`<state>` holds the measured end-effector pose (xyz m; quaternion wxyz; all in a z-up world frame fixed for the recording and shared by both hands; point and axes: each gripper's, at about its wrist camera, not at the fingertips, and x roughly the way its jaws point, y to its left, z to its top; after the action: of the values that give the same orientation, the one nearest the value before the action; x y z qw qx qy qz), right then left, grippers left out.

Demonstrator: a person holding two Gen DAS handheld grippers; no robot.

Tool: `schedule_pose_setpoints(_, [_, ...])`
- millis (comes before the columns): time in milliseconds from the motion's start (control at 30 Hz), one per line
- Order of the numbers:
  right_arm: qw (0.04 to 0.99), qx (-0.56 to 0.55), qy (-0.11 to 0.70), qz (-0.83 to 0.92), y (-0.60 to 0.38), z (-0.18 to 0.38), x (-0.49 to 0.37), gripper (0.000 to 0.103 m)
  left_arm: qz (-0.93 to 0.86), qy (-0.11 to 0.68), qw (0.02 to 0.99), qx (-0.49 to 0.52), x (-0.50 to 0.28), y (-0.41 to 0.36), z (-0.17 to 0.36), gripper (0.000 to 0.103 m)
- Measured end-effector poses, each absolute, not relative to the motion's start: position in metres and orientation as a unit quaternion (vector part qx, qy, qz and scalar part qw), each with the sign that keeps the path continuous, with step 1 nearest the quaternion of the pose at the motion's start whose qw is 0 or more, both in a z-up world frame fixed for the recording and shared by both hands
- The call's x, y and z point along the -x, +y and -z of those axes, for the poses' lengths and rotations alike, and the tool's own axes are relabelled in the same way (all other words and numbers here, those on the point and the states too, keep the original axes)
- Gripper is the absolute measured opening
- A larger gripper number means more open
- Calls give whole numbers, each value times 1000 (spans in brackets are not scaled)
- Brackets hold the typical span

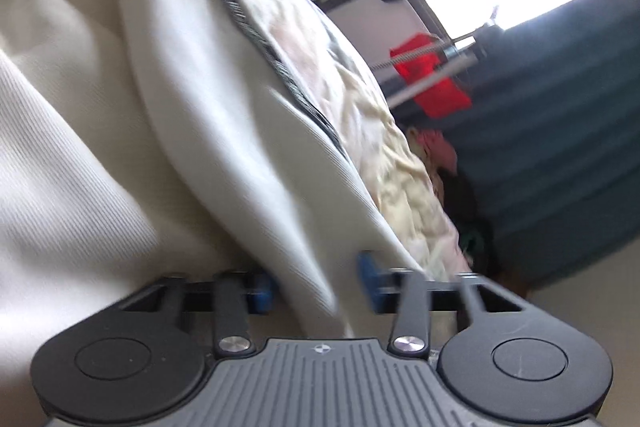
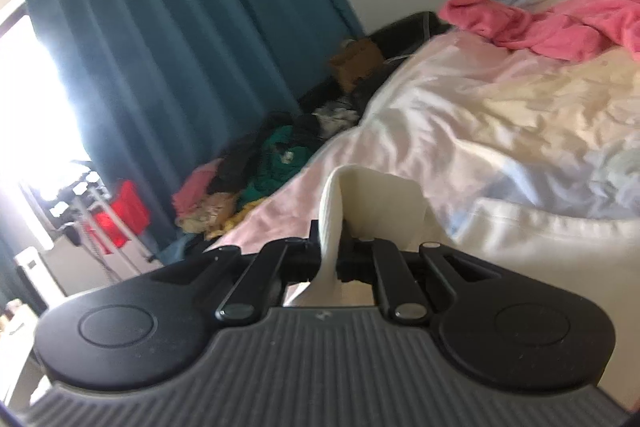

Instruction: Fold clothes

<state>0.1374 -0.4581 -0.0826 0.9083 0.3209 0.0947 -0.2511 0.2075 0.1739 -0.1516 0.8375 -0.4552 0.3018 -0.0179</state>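
Note:
A cream-white ribbed garment (image 1: 132, 115) fills the left wrist view, with a dark striped trim (image 1: 256, 39) along one edge. My left gripper (image 1: 316, 287) has its blue pads (image 1: 370, 279) apart, with a fold of the garment lying between them. My right gripper (image 2: 332, 251) is shut on a cream edge of the same garment (image 2: 376, 203), which rises in a fold above the jaws. More of the garment (image 2: 540, 235) lies on the bed at right.
The bed (image 2: 500, 115) has a crumpled pastel cover and a pink garment (image 2: 560, 27) near the pillows. A clothes pile (image 2: 256, 183) lies on the floor by the teal curtain (image 2: 180, 39). A drying rack with a red cloth (image 2: 124, 215) stands by the window.

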Motion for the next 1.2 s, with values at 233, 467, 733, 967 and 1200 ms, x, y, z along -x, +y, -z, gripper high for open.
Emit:
schedule_pose_setpoints(233, [829, -452, 138, 299, -493, 112, -111, 30, 20, 257, 836, 484, -196, 197, 136, 7])
schedule_pose_setpoints(467, [779, -540, 153, 279, -509, 134, -85, 71, 11, 272, 849, 452, -191, 191, 132, 12])
schedule_pose_setpoints(733, [752, -583, 194, 238, -499, 149, -75, 72, -15, 268, 851, 452, -184, 196, 137, 48])
schedule_pose_setpoints(967, [824, -487, 155, 246, -508, 130, -93, 7, -36, 228, 830, 508, -182, 214, 146, 34])
schedule_pose_setpoints(1200, [861, -450, 62, 231, -481, 66, -71, 6, -21, 214, 851, 479, -202, 223, 111, 4])
